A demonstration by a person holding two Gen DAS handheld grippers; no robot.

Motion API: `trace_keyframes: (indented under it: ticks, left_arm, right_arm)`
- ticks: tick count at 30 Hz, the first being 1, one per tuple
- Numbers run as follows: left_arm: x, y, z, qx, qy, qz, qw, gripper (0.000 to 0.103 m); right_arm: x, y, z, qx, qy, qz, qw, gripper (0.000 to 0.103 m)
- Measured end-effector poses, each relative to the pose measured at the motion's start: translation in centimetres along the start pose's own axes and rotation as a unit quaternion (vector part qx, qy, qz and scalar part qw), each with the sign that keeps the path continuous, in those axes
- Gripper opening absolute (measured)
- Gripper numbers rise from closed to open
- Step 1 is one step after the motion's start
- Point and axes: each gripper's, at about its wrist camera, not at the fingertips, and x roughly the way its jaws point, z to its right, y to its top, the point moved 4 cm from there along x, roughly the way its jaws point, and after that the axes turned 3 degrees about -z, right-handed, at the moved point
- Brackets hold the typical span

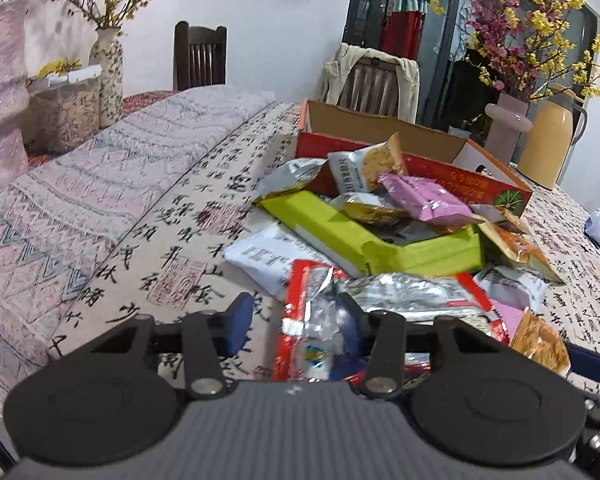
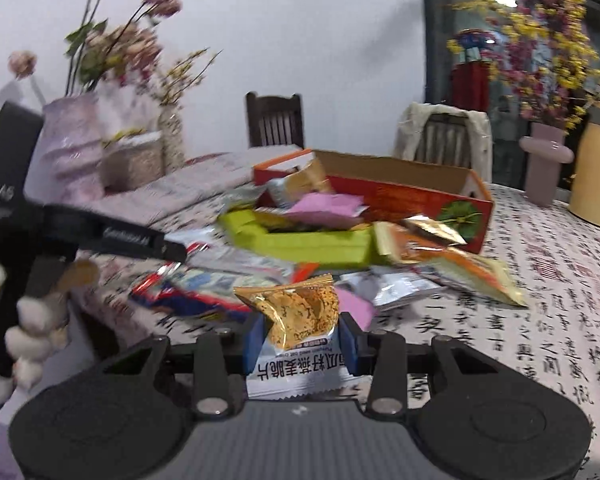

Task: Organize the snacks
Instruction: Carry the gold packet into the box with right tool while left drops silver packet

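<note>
A pile of snack packets lies on the table in front of a lime green tray (image 1: 384, 252) and a red cardboard box (image 1: 420, 168). My left gripper (image 1: 296, 320) is open, its jaws on either side of a red and silver packet (image 1: 312, 312) at the near edge of the pile. My right gripper (image 2: 302, 344) is shut on a gold and white cracker packet (image 2: 296, 328) and holds it above the table. The green tray (image 2: 300, 246) and red box (image 2: 412, 196) show behind it. A pink packet (image 1: 424, 200) lies in the tray.
A calligraphy tablecloth (image 1: 172, 240) covers the table, with a folded quilted cloth (image 1: 80, 200) at left. Vases with flowers (image 1: 106, 80) stand at far left, a pink vase (image 1: 504, 128) and yellow thermos (image 1: 548, 144) at far right. Chairs (image 1: 200, 56) stand behind. The left gripper's body (image 2: 80, 232) crosses the right wrist view.
</note>
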Motion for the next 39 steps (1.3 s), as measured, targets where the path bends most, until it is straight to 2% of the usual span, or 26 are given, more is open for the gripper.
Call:
trace_keyframes:
  ticks: [4,9,10,11,12,14,17,22,27,31,35,37,39]
  left_arm:
    - [0.4,-0.8,-0.3,0.006,-0.007,-0.014,0.9999,0.037]
    - [-0.2,-1.1,-0.3,0.008,-0.022,-0.012,0.9997,0.039]
    - [-0.4,-1.1,-0.4,0.008,-0.023,-0.007,0.9997,0.042]
    - [-0.8,-0.9,-0.5,0.009,-0.027,0.000,0.9996,0.054]
    - [-1.2,-0.8,-0.4,0.014,-0.029,0.009,0.9994,0.073]
    - [-2.1,-0.6,0.1,0.034,-0.027,0.029,0.9987,0.091]
    - [-3.2,-1.1,1.8,0.098,-0.048,0.032,0.9935,0.102]
    - [-3.6,-2.2,5.0,0.192,-0.039,0.041,0.9798,0.103]
    - [-1.2,-2.5,7.7,0.256,-0.016,0.023,0.9662,0.103]
    - [1.1,-2.9,9.5,0.310,0.010,0.012,0.9506,0.103]
    - [2.7,-1.9,10.1,0.319,0.007,0.011,0.9476,0.103]
    - [3.3,-1.2,9.9,0.306,-0.014,-0.005,0.9518,0.103]
    - [4.2,-0.5,9.5,0.274,-0.038,-0.033,0.9605,0.103]
  right_arm:
    - [0.6,0.1,-1.2,-0.018,-0.012,-0.012,1.000,0.039]
    - [1.4,0.9,-1.0,-0.016,-0.029,-0.010,0.999,0.039]
    - [1.4,1.0,-0.9,-0.013,-0.031,-0.009,0.999,0.039]
    - [1.4,1.1,-0.7,-0.010,-0.031,-0.006,0.999,0.039]
    - [1.2,1.1,-0.4,-0.005,-0.032,-0.002,0.999,0.039]
    - [0.7,1.2,0.2,0.007,-0.035,0.007,0.999,0.039]
    - [-0.5,1.4,1.5,0.027,-0.048,0.025,0.998,0.039]
    - [-2.2,1.3,4.5,0.064,-0.082,0.049,0.993,0.039]
    - [-3.1,0.7,7.5,0.098,-0.106,0.062,0.988,0.039]
    - [-3.4,0.2,9.4,0.119,-0.116,0.066,0.984,0.039]
    - [-3.2,-0.5,10.5,0.135,-0.117,0.064,0.982,0.039]
    - [-2.9,-0.9,11.0,0.140,-0.115,0.062,0.981,0.039]
    - [-2.6,-1.2,11.4,0.147,-0.112,0.060,0.981,0.039]
